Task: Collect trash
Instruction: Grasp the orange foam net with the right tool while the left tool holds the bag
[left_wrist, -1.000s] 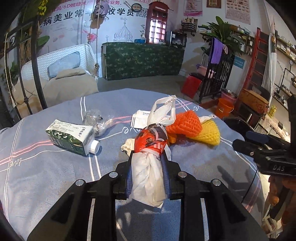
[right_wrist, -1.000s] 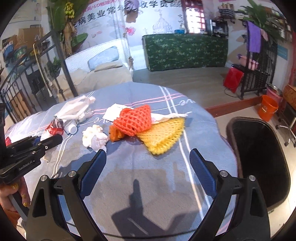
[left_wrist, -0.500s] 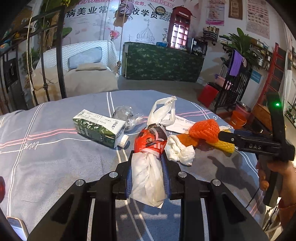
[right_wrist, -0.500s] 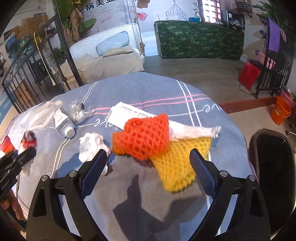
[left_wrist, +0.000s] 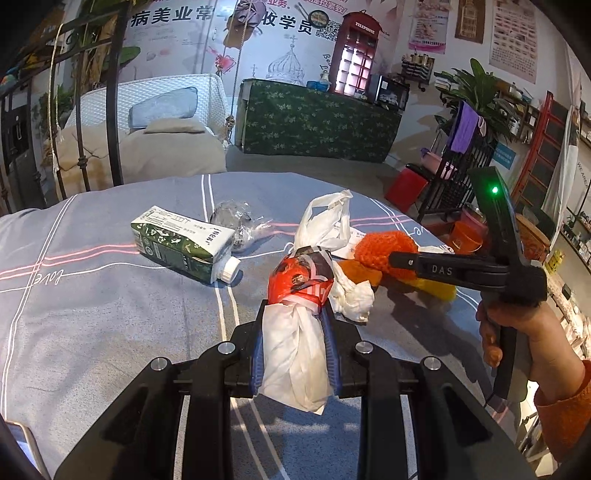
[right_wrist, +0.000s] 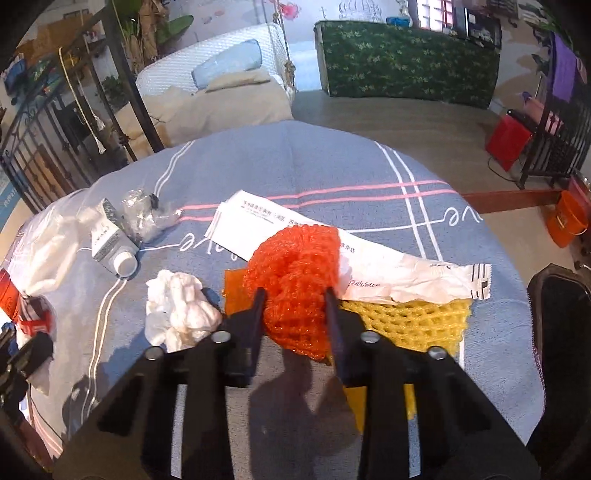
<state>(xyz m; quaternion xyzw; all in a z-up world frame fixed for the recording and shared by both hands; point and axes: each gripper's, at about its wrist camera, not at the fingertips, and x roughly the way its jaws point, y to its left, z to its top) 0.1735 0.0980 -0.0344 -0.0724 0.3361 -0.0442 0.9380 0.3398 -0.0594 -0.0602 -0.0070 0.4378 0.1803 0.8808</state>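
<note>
Landmark: the orange foam net (right_wrist: 295, 273), bunched near the middle of the grey tablecloth (right_wrist: 295, 162)

Black bin (right_wrist: 561, 332): off the cloth's edge, to the right of the net in the right wrist view (likely where the net goes next, so a carry to the right)

Yellow foam net (right_wrist: 406, 321): flat, touching the orange one on its right, long axis running away toward the bin

White wrapper (right_wrist: 417, 280): just behind, partly under the orange net

Milk carton (left_wrist: 184, 243): well to the left, on its side

Crumpled tissue (right_wrist: 177, 314): just left

Right gripper (right_wrist: 295, 306): jaws just closed in, now pinching the orange net between them

Left gripper (left_wrist: 295, 347): farther off to the left, clamped on a white plastic bag (left_wrist: 295, 354)
</note>
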